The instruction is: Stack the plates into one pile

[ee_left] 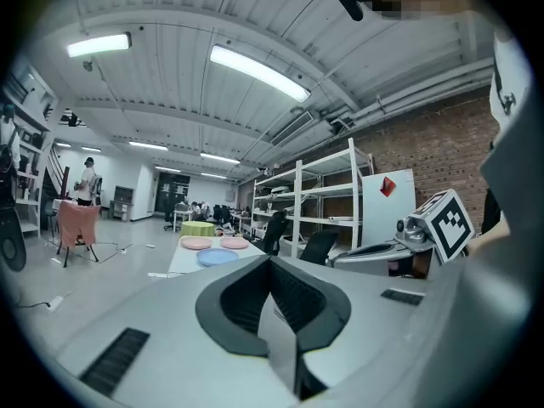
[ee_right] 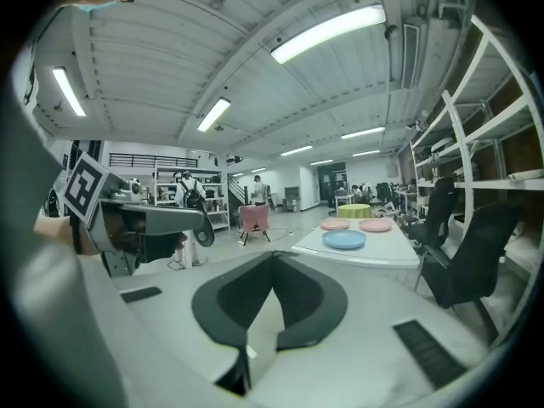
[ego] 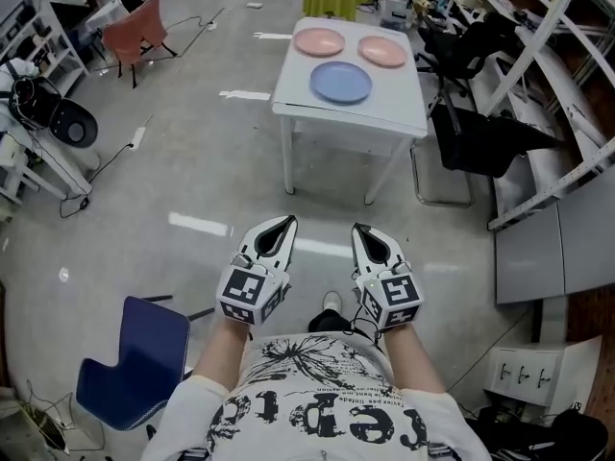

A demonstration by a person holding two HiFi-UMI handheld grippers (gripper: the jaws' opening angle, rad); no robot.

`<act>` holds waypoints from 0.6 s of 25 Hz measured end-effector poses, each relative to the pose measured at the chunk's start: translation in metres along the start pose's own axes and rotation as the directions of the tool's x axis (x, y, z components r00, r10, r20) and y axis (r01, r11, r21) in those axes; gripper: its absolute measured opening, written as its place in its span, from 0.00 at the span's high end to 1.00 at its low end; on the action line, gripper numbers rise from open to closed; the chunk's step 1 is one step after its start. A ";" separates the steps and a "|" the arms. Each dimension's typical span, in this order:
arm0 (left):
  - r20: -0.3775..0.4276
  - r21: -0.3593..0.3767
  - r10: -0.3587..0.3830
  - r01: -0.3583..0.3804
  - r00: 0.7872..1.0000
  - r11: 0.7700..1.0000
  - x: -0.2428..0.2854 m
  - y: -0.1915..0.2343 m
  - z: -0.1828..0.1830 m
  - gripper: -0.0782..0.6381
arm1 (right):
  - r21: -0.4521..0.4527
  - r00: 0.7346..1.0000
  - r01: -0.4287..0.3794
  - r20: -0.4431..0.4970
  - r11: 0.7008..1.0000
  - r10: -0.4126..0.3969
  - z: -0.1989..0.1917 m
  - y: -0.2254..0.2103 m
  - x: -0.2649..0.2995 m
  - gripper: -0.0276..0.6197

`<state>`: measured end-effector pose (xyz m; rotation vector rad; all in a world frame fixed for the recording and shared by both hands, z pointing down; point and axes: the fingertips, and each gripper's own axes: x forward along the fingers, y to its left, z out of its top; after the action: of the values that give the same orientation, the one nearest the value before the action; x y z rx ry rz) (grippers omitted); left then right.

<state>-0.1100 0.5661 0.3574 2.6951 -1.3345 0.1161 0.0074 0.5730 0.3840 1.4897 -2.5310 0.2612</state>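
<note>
Plates [ego: 341, 83], three in all, lie unstacked on the white table [ego: 348, 115] at the far side of the room, well apart from both grippers.

The grey floor [ego: 192, 171] fills most of the head view. A white shelving rack [ego: 540, 35] runs along its right side, with a black chair [ego: 480, 144] between the rack and the table. The table stands on thin white legs and bears only the three plates. Down at the lower left, near the person's body, stands a blue chair [ego: 135, 365].

The person holds the two grippers side by side, close to the body, both pointing towards the table. The left gripper [ego: 285, 222] is clenched, its jaws pressed together with nothing between them. The right gripper [ego: 361, 229] is likewise clenched on nothing, jaws meeting along one line.

On the table, the blue plate [ego: 341, 83] lies nearest the person, about midway across. Behind it, the left pink plate [ego: 319, 41] and the right pink plate [ego: 382, 51] lie side by side. None rests on another.
</note>
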 end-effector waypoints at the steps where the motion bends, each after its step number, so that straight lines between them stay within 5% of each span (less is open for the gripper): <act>1: 0.002 -0.004 0.010 -0.010 1.000 1.000 0.016 0.002 0.004 0.89 | -0.006 1.000 -0.005 0.000 1.000 0.005 0.004 -0.015 0.007 0.95; 9: 0.008 -0.005 0.053 -0.053 0.999 0.999 0.140 -0.002 0.022 0.89 | -0.031 0.999 -0.033 -0.013 0.999 0.033 0.028 -0.134 0.051 0.95; 15: -0.002 0.010 0.063 -0.063 0.998 0.998 0.196 -0.001 0.029 0.89 | -0.041 0.998 -0.056 -0.034 0.998 0.054 0.031 -0.185 0.078 0.95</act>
<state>0.0096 0.4080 0.3539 2.6609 -1.4223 0.1322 0.1299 0.4113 0.3842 1.3906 -2.5384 0.2376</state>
